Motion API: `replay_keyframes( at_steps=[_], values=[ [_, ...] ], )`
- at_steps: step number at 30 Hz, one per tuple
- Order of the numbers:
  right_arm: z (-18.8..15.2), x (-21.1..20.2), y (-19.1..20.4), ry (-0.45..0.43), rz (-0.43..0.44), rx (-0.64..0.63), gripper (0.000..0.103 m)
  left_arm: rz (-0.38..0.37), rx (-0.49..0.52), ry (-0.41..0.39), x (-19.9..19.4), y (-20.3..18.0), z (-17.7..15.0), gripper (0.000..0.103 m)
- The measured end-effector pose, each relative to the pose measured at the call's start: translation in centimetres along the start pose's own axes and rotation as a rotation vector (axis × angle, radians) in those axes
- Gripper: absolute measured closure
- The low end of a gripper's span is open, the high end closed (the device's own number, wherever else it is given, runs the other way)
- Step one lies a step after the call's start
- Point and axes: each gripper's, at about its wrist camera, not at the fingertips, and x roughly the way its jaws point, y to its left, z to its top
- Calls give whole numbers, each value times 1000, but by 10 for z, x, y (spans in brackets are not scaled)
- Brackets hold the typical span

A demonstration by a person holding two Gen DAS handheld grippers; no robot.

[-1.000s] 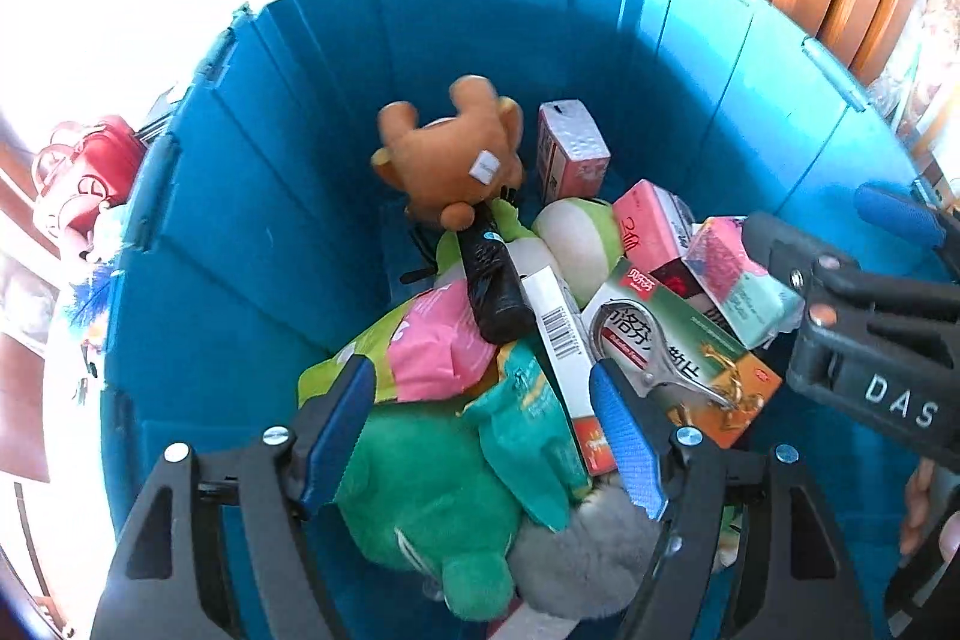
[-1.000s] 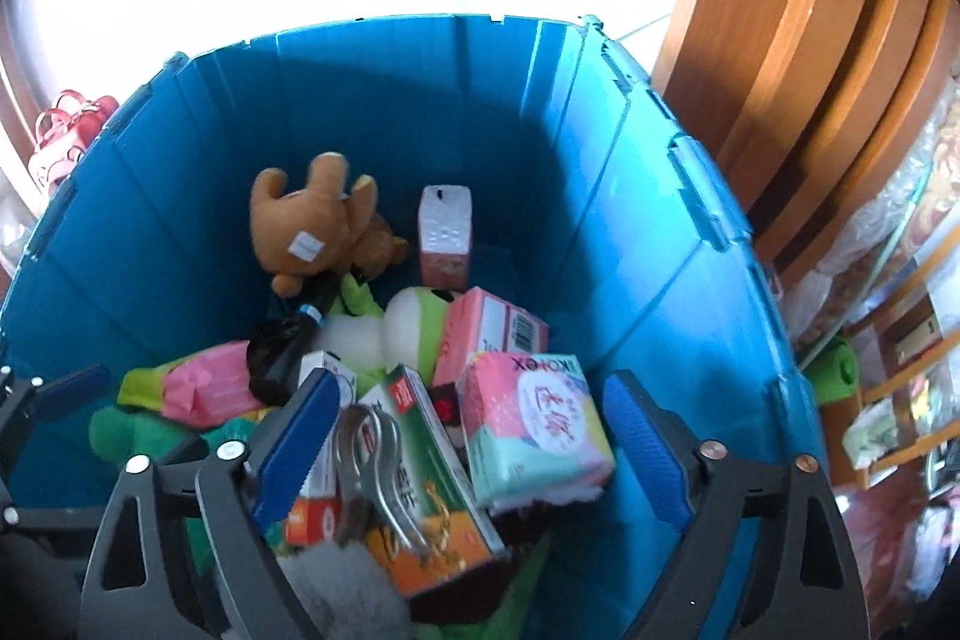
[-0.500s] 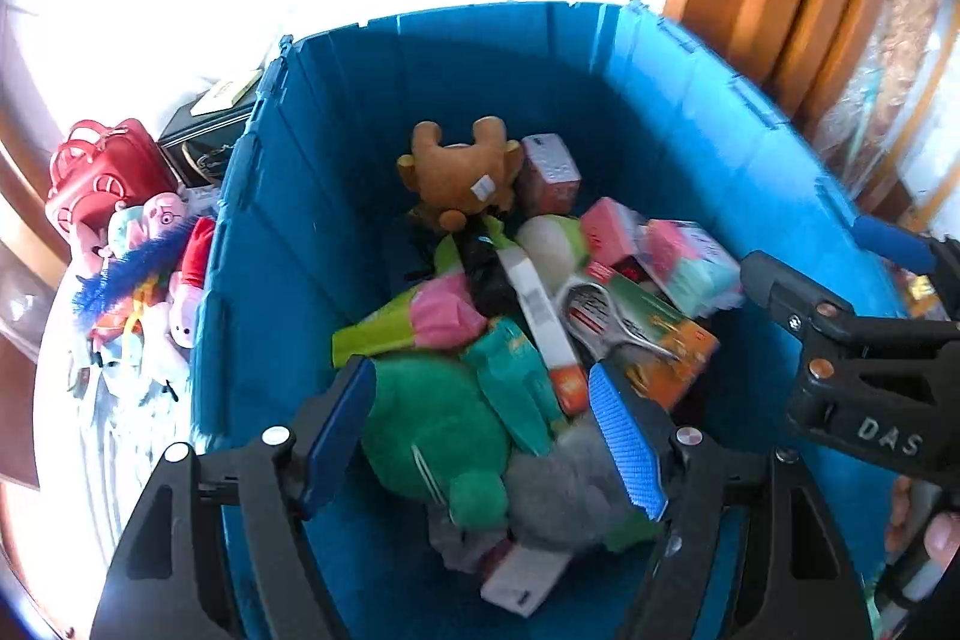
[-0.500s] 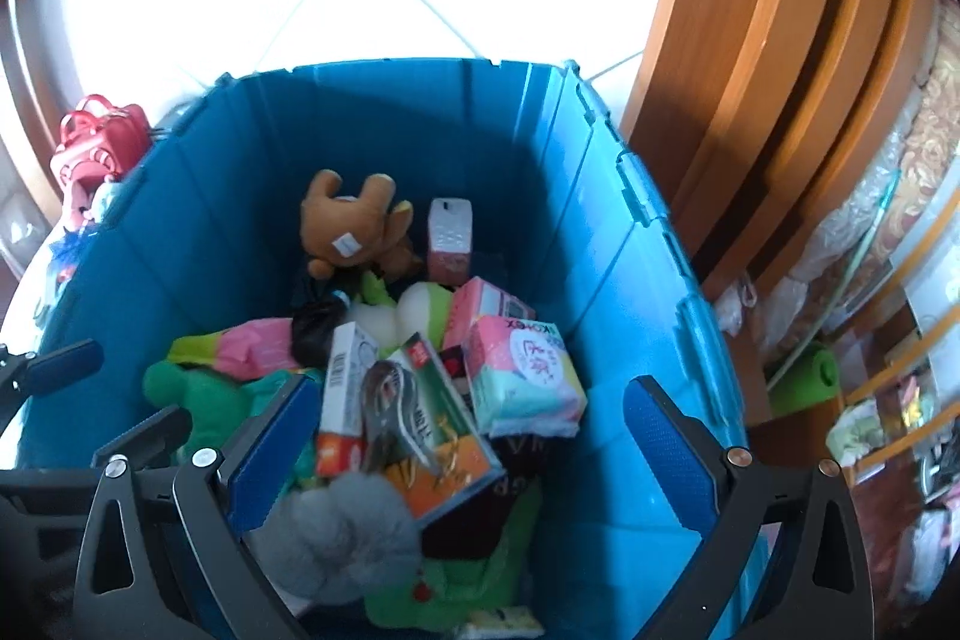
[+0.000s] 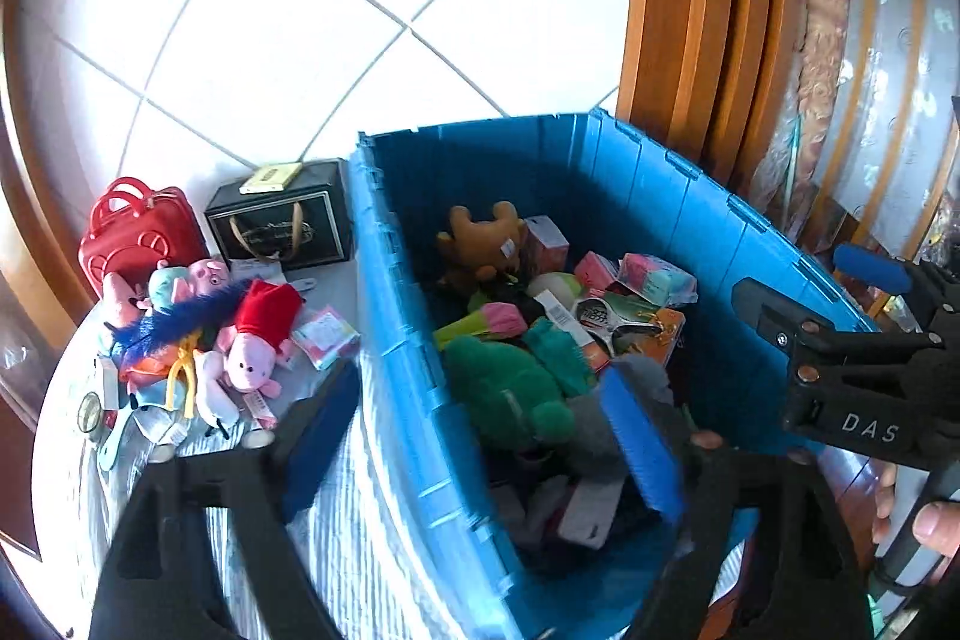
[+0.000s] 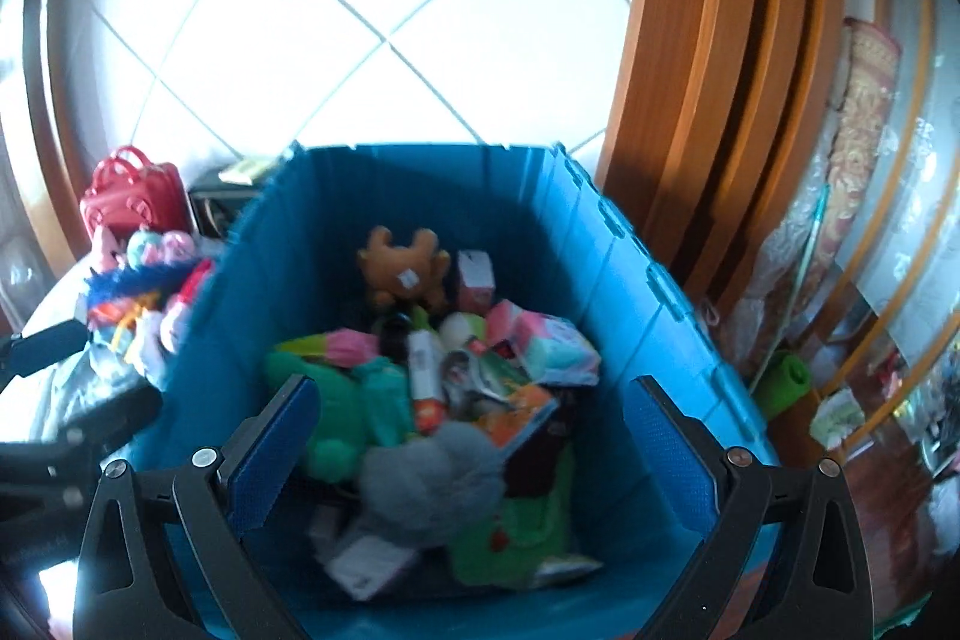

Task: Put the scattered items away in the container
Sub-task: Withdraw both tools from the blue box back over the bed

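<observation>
Big ribbed plastic blue bin (image 6: 624,268) sits centre, w/ fuzzy green plush (image 5: 504,394), brown bear (image 6: 402,274) & glossy packets inside; bottom layer blurred. Soft toy pile (image 5: 198,340) left on cloth. Left gripper (image 5: 480,454) jaws opening, empty; right gripper (image 6: 474,454) jaws wide apart, empty.

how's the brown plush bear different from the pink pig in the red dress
The brown plush bear already lies inside the blue crate, at its far end; the pink pig in the red dress lies outside it, in the toy pile on the striped cloth. The bear is plain brown with a white tag showing; the pig is pink and wears red. Both are small soft toys, and neither is held by any tongs.
</observation>
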Motion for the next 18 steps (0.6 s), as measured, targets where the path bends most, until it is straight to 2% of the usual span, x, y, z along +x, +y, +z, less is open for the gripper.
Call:
replay_keyframes(
  at_steps=[3, 8, 13, 18],
  values=[
    [-9, -26, 37, -53, 1, 12, 1, 8, -4, -56, -25, 30, -18, 7],
    [-28, -56, 100, -104, -8, 24, 1, 1, -44, -82, -51, 89, -47, 7],
    [-44, -62, 151, -103, -6, 37, 1, 61, -74, -124, -65, 142, -73, 7],
    [-52, -50, 195, -84, 52, 25, 1, 85, -136, -107, -61, 194, -96, 7]
  ],
)
